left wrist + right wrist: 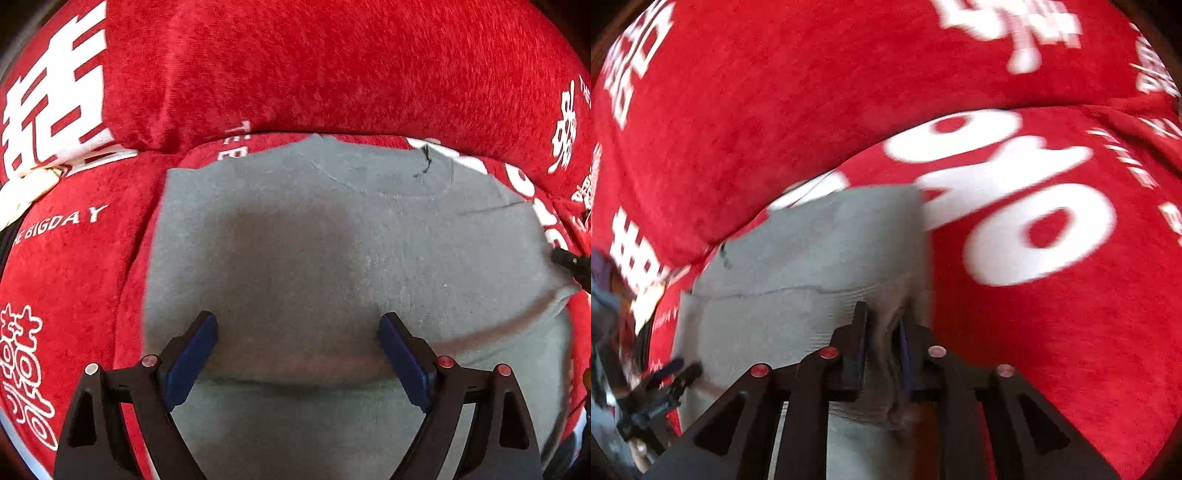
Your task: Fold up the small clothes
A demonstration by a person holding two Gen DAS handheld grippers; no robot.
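Note:
A small grey shirt (295, 240) lies flat on a red blanket, with its collar (369, 177) at the far side. My left gripper (297, 321) hangs just above the shirt's near middle, jaws wide open with nothing between them. In the right wrist view my right gripper (884, 317) is shut on a bunched fold of the grey shirt (798, 251) at its right edge. The tip of the right gripper (569, 260) shows at the shirt's right side. The left gripper (679, 369) appears at lower left, blurred.
The red blanket (92, 277) with white characters and lettering covers the whole surface. Behind the shirt it rises over a bulky cushion (314, 74). More red blanket (1071, 332) lies to the right of the shirt.

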